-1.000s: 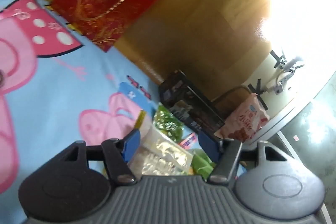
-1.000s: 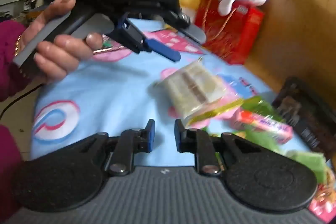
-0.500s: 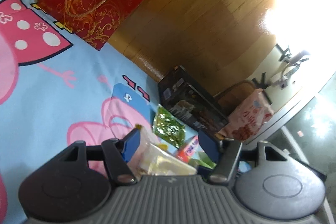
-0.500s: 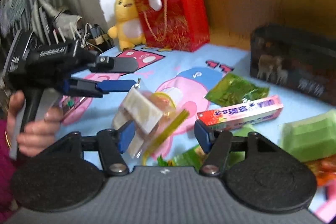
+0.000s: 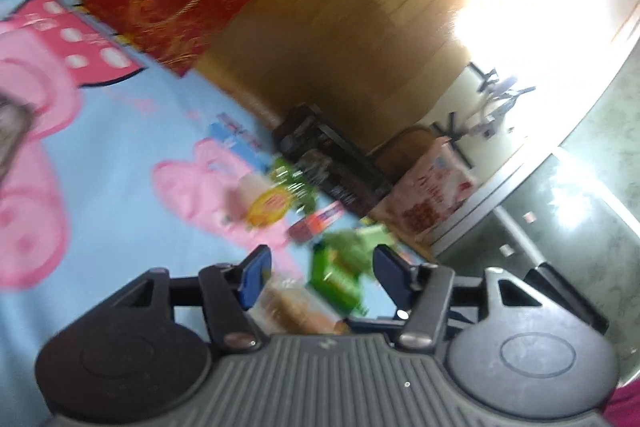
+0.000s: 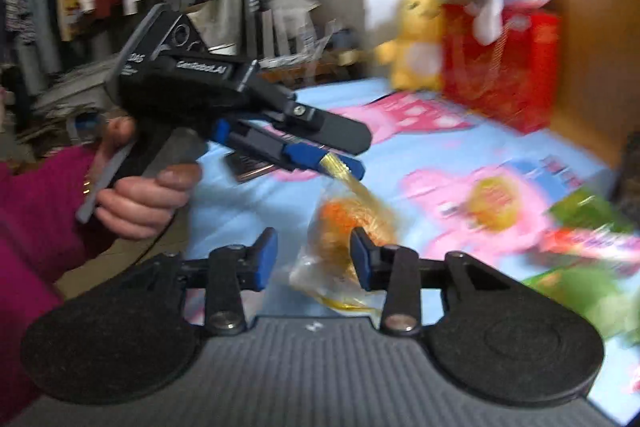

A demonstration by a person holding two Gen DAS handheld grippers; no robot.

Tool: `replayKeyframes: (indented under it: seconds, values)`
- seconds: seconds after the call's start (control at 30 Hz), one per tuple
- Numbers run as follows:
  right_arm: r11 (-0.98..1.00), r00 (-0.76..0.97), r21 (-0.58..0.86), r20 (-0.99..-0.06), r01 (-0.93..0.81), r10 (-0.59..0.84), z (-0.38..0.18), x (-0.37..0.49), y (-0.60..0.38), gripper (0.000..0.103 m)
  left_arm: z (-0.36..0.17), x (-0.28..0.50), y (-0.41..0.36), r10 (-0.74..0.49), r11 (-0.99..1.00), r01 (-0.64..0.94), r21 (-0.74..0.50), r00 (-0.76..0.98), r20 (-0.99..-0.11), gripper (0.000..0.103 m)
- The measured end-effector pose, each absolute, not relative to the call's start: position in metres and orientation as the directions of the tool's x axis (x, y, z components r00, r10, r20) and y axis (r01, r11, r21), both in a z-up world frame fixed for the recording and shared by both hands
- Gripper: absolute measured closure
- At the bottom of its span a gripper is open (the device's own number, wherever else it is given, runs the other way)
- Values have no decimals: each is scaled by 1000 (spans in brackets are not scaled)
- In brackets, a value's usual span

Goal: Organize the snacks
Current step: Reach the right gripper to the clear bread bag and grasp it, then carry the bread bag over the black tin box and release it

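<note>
Your left gripper (image 6: 334, 163) pinches the yellow top edge of a clear snack bag (image 6: 344, 247), which hangs above the cartoon-print bed sheet (image 6: 500, 151); its jaws have just been closing; your right gripper (image 6: 314, 259) stands with the bag between its blue pads, the right pad against the bag, the left pad apart, jaws just narrowed; a round yellow snack (image 6: 494, 205), green packets (image 5: 340, 267) and a long pink box (image 6: 592, 241) lie on the sheet beyond, blurred.

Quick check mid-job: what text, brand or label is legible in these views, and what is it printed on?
"GenRobot.AI": side of the black handheld left gripper's body.
"DAS": rear of that body; smaller print beneath too blurred.
Pink-and-red snack stick pack: print blurred.
Red gift bag: label unreadable.
</note>
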State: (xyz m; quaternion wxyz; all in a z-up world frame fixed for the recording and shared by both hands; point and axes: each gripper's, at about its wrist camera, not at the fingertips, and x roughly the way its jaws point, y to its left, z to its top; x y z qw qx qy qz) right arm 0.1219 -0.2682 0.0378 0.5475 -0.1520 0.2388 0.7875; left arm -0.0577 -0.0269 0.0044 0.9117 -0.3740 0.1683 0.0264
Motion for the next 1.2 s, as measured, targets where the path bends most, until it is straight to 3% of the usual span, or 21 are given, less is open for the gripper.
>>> replayKeyframes:
  seconds: [0.13, 0.2, 0.27, 0.57, 0.7, 0.73, 0.87, 1.07, 1.2]
  values:
    - [-230, -315, 223, -514, -947, 798, 31, 123, -267, 48, 6, -83, -24, -22, 700, -255, -667, 926, -377, 43]
    - [-200, -302, 247, -504, -948, 809, 31, 128, -271, 40, 9, -87, -21, 9, 705, -281, -651, 922, -388, 42]
    - [-164, -267, 236, -518, -958, 812, 30, 128, -276, 26, 8, -86, -22, 14, 711, -298, -637, 912, -411, 42]
    - [-175, -262, 203, -582, -964, 769, 9, 101, -290, 24, -14, -59, -44, -38, 772, -299, -561, 859, -511, 42]
    - [-125, -177, 129, -587, -984, 790, 8, 93, -276, 34, -20, -63, -54, -70, 767, -288, -574, 851, -521, 47]
    - [-94, -144, 115, -590, -989, 794, 8, 99, -275, 43, -20, -64, -56, -68, 768, -288, -572, 851, -520, 47]
    - [-20, -118, 172, -586, -985, 802, 6, 124, -279, 54, -23, -64, -60, -97, 742, -271, -614, 862, -498, 47]
    - [53, -42, 145, -581, -988, 813, 13, 130, -295, 61, -21, -34, -70, -149, 730, -220, -647, 873, -465, 48]
    - [120, 23, 157, -512, -980, 859, 35, 150, -308, 62, -4, -10, -73, -171, 763, -164, -625, 881, -440, 48]
